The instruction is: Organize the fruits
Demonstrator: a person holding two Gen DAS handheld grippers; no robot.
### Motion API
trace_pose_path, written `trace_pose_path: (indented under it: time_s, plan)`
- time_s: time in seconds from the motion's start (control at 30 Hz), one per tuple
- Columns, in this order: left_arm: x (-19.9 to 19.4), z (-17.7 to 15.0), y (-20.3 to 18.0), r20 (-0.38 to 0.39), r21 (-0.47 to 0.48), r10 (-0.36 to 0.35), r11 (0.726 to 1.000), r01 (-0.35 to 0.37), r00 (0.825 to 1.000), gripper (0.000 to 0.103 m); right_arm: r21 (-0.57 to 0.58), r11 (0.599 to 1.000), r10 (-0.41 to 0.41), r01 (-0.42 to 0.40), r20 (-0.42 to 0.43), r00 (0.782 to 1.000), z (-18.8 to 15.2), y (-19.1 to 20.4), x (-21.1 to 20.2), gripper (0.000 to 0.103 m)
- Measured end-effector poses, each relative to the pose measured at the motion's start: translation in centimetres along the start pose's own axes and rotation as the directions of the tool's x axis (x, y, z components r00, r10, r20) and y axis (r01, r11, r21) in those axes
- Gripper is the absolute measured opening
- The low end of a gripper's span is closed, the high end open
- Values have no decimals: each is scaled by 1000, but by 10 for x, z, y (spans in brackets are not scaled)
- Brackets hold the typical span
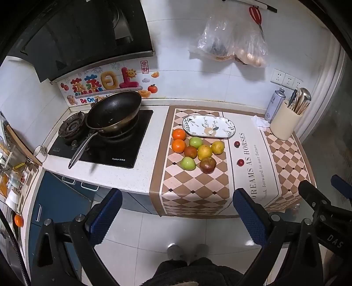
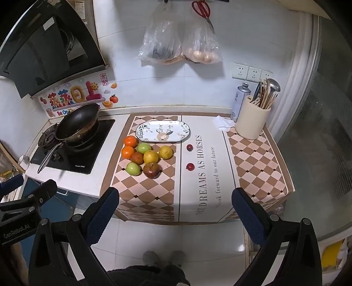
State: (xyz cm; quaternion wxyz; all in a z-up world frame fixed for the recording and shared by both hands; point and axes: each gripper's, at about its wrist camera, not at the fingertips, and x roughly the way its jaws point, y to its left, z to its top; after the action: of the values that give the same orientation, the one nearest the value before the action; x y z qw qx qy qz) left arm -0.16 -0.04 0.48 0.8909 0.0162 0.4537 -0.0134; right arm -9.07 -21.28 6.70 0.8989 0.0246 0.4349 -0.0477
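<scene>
Presently, neither tool has hold of anything. The left gripper (image 1: pixel 178 211) and the right gripper (image 2: pixel 175 209) both hang over the floor, short of the counter edge, jaws spread wide with nothing between the blue pads.

The fruits lie ahead of both tools, up on the counter, in a loose cluster on the checked part of the cloth (image 2: pixel 140 198). The cluster holds two oranges (image 2: pixel 131 141), two green apples (image 2: pixel 133 168), two yellow fruits (image 2: pixel 151 156), a small reddish-brown fruit (image 2: pixel 137 158) and a dark red fruit (image 2: pixel 151 170) at its near edge. Several touch their neighbours. Two small dark red fruits (image 2: pixel 190 166) sit apart on the lettered band to the right.

The oval plate (image 2: pixel 143 132) lies just behind the cluster, bare, its long axis running left to right along the counter. I judge it the likely destination; the task does not say so.

From the left wrist view the cluster sits nearly dead ahead; from the right wrist view it lies ahead and to the left. The left gripper is therefore judged better aligned with the cluster, the right with the two outliers. Which is nearer cannot be told.

Surroundings: a wok (image 1: pixel 114 112) on the hob (image 1: pixel 136 140) to the left, a utensil holder (image 2: pixel 250 123) and a spray can (image 2: pixel 238 103) at the back right, bags (image 2: pixel 180 41) and scissors (image 2: pixel 201 8) hung on the tiled wall. The cloth overhangs the counter front. Packed fruit risks rolling when one is lifted.
</scene>
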Motion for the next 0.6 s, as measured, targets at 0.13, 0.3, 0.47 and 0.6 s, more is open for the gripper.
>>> trace_pose_path:
  time_s: [0.13,0.3,0.47,0.6]
  plan:
    - [1,2,1,0,0,0,1000,0,1000,103,-5,1000,0,0,-1,1000,2,2,3,103]
    - [-1,4,10,3,-6,-3,1000,3,1000,103,-5,1000,4,-4,1,1000,4,2,3,103]
    - [-2,6,11,6,-7,0,1000,0,1000,103,0,1000,9,-9,4,1000,7,2,3,103]
    - [-2,7,12,5,-6,-3,1000,3,1000,103,-1,1000,8,-8,3,1000,6,2,3,103]
